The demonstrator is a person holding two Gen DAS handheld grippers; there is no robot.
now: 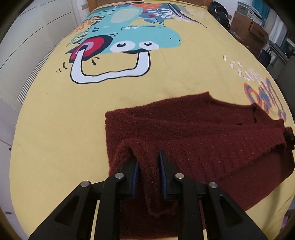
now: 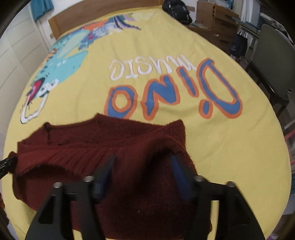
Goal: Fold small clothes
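We are mid-fold: left gripper (image 1: 147, 171) pinches the sweater (image 1: 184, 129) hem, right gripper (image 2: 142, 173) has wide-spread fingers straddling loose knit, both lifted over the bed (image 1: 55, 120); next, carry the hem toward the collar.

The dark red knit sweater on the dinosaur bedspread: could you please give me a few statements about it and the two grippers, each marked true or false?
1. The dark red knit sweater lies on a yellow bedspread. True.
2. A fold of the sweater sits between the left gripper's fingers. True.
3. The right gripper hovers over bare bedspread. False: sweater fabric bunches between its fingers.
4. The bedspread is plain. False: it shows a teal dinosaur and "DINO" lettering.
5. A black bag sits at the bed's far edge. True.
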